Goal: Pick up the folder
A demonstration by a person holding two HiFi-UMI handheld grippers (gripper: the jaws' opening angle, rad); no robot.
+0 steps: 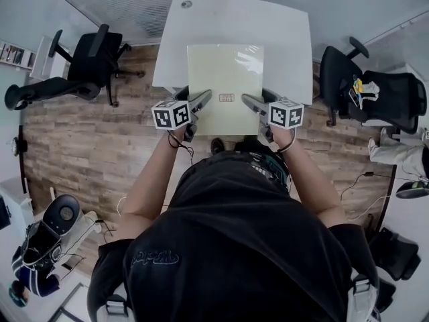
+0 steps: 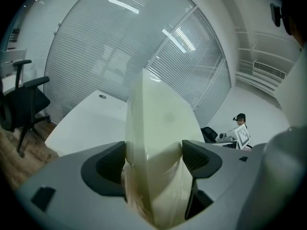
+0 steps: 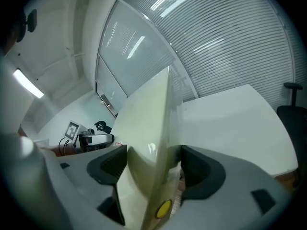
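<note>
Left gripper (image 2: pixel 156 159) first: both dark pads are pressed in on the folder (image 2: pixel 160 114), one on each face, and the pale yellow-green cover bulges a little between them. That is a firm clamp on the near edge.

Over to the right gripper (image 3: pixel 153 164), and it's the same story. Its jaws are closed on the folder (image 3: pixel 146 123), which is seen almost edge-on here, with a round yellow dot (image 3: pixel 164 208) showing low on the spine side.

From the head view, the left gripper (image 1: pixel 201 102) and the right gripper (image 1: pixel 253 104) bite the folder's (image 1: pixel 224 79) near edge side by side. A small reddish label (image 1: pixel 226 98) sits between them. The marker cubes (image 1: pixel 172 115) ride just behind the jaws, and the person's forearms run back under the black shirt.

The folder sits squarely over the front half of the white table (image 1: pixel 268 25), with its near edge hanging out past the table's front lip. The gripper views have it rising clear of the tabletop, though whether the far edge touches the surface is hard to call from here.

Wider out, a black office chair (image 1: pixel 94 59) stands left of the table on the wooden floor (image 1: pixel 87 146), and another chair (image 1: pixel 375 92) stands to the right.
</note>
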